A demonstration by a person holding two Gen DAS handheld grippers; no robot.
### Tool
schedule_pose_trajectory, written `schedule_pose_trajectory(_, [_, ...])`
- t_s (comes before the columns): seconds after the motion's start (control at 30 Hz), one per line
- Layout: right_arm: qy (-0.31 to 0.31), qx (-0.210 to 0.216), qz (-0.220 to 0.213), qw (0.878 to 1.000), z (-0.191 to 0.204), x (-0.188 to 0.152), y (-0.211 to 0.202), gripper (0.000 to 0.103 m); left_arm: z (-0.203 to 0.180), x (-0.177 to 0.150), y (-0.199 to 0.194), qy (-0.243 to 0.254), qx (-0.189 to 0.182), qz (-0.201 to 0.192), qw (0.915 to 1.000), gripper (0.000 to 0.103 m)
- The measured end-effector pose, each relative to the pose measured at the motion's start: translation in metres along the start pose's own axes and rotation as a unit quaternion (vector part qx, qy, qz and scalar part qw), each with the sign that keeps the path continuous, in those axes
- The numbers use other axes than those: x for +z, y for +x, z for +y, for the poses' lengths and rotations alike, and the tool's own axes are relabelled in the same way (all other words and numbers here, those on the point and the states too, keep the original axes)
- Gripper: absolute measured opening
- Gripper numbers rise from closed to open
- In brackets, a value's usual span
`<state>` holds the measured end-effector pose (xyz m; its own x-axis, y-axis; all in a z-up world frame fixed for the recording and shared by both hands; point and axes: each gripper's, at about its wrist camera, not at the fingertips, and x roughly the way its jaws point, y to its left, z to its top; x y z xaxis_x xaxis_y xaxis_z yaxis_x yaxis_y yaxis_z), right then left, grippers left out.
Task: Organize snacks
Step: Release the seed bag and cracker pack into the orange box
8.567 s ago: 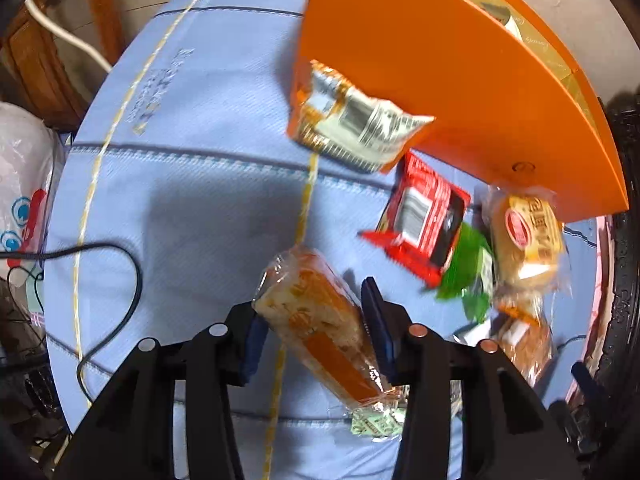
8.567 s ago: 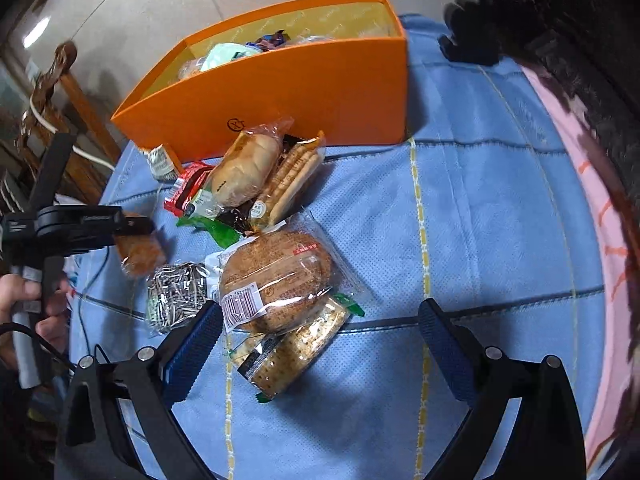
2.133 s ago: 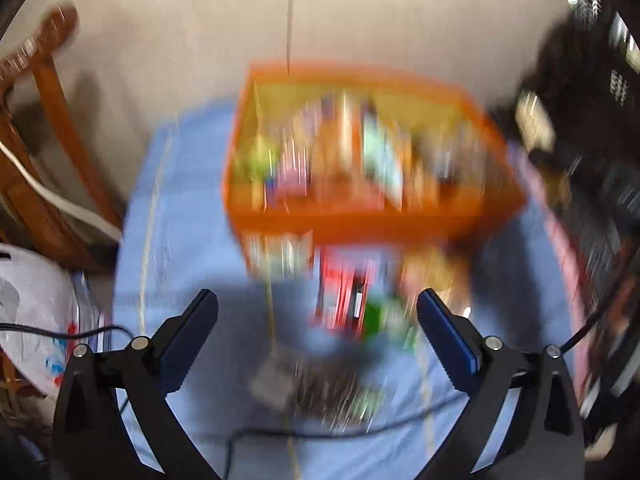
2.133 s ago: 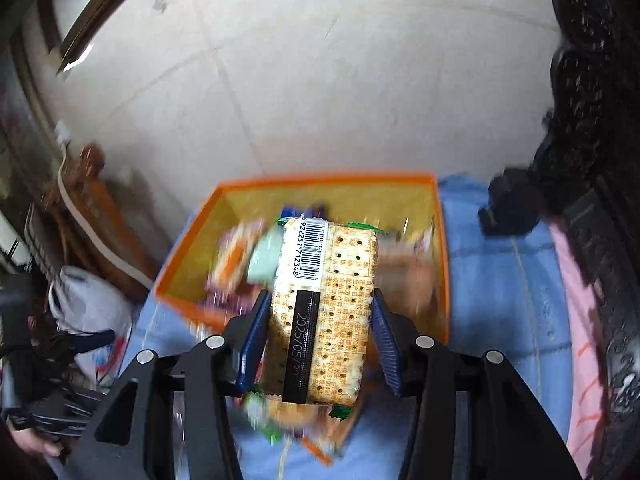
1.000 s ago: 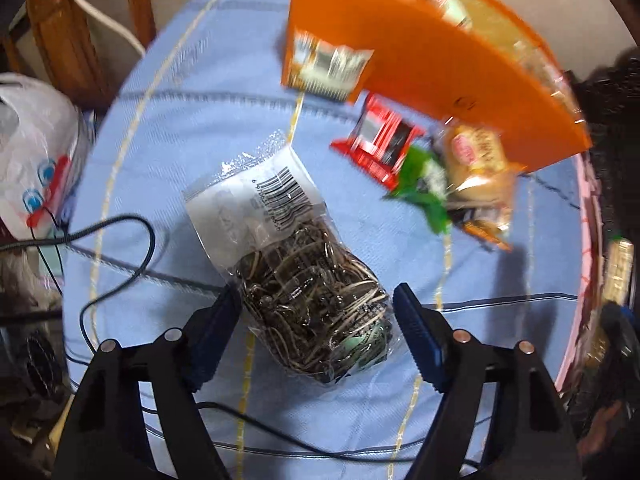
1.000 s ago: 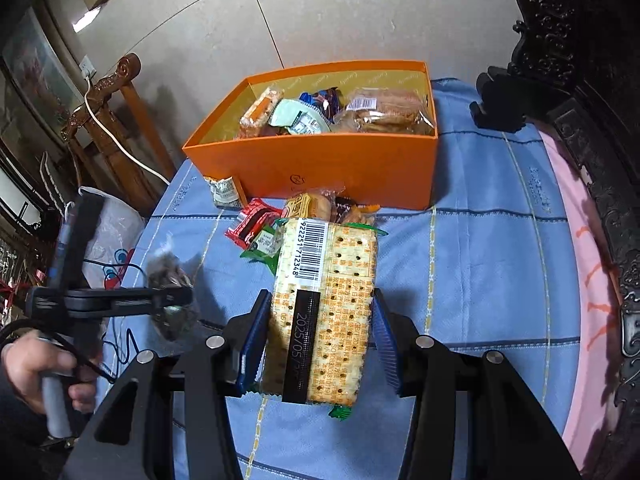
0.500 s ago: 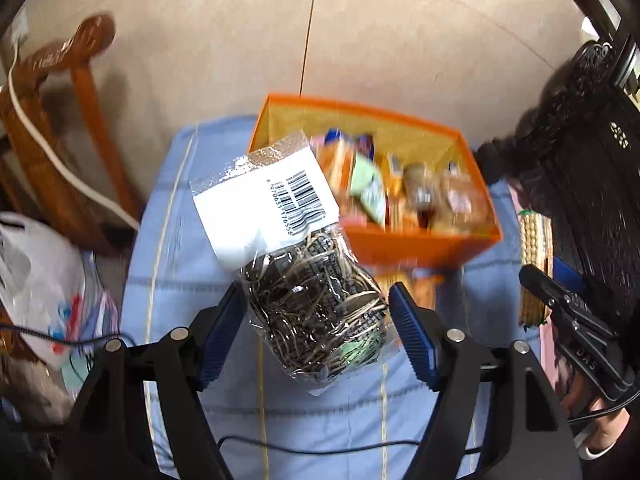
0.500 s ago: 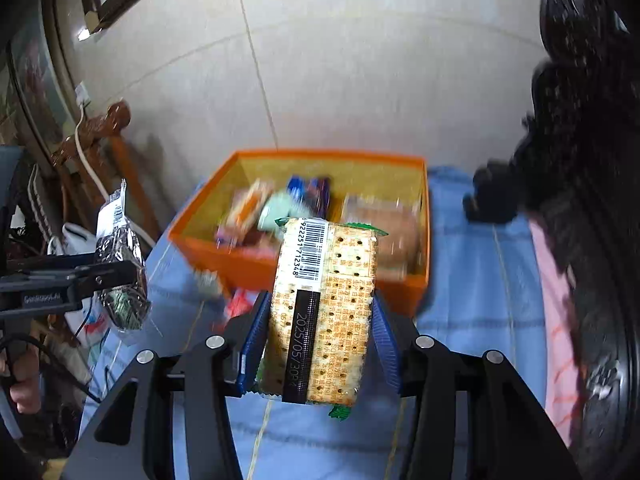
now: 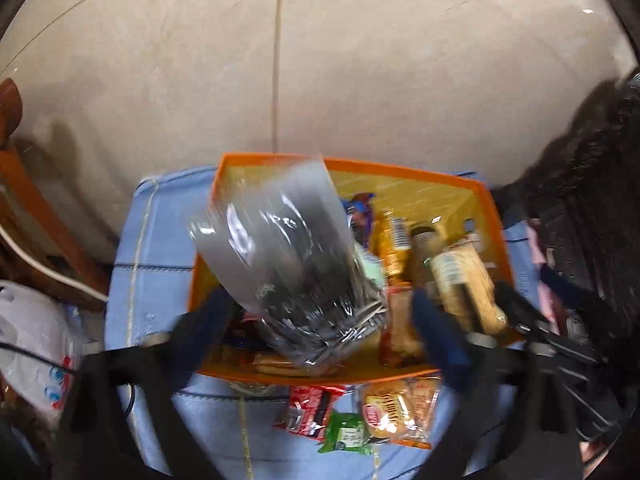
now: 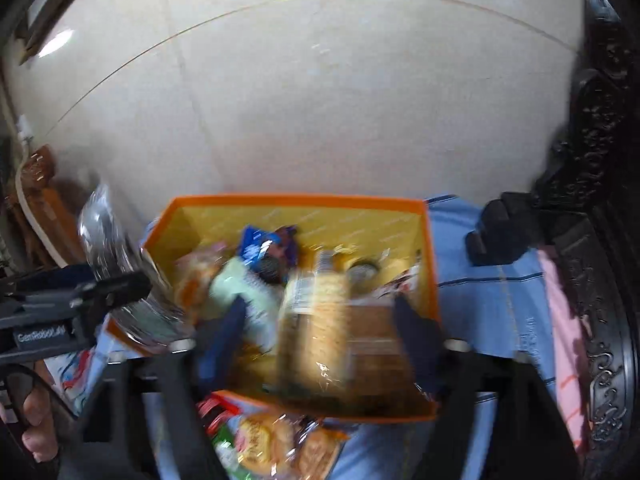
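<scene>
An orange box point(image 9: 400, 170) holding several snack packs stands on the blue tablecloth point(image 9: 152, 248). My left gripper point(image 9: 320, 332) hovers over the box's near left part. Its jaws are opening, and the clear bag of sunflower seeds point(image 9: 288, 264) sits blurred between the fingers, free of the pads. My right gripper point(image 10: 320, 338) is above the box's near wall point(image 10: 332, 410) and its jaws are opening too. The cracker pack point(image 10: 316, 320) is blurred between its fingers, with gaps on both sides. The seed bag point(image 10: 108, 232) also shows at the left in the right wrist view.
A red pack point(image 9: 310, 410), a green pack point(image 9: 346, 434) and a bun pack point(image 9: 394, 412) lie on the cloth before the box. A white plastic bag point(image 9: 36, 344) and a wooden chair point(image 9: 24, 184) are left. Dark carved furniture point(image 10: 592, 240) is right.
Both grippers came forward over the orange box. Each had its jaws shut on its pack half a second ago; now both stand wider and the packs are loose between them.
</scene>
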<state>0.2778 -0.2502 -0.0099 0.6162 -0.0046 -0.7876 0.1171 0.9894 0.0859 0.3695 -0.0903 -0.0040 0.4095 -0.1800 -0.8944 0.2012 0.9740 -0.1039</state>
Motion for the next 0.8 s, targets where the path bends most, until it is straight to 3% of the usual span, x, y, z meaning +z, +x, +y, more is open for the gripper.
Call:
schedule_pose_trajectory(0.33, [0.002, 0.009, -0.017, 1.0, -0.014, -0.064, -0.027, 0.099, 0.031, -0.051, -0.005, 0.003, 0.011, 0.008, 0.9999, 0.099])
schedule_pose_trajectory(0.63, [0.007, 0.01, 0.045, 0.999, -0.014, -0.137, -0.032, 0.099, 0.06, -0.119, 0.003, -0.02, 0.025, 0.047, 0.9984, 0.099])
schedule_pose_trajectory(0.8, [0.021, 0.011, 0.075, 0.997, -0.017, -0.166, -0.029, 0.099, 0.057, -0.156, 0.017, -0.015, 0.032, 0.074, 0.9966, 0.099])
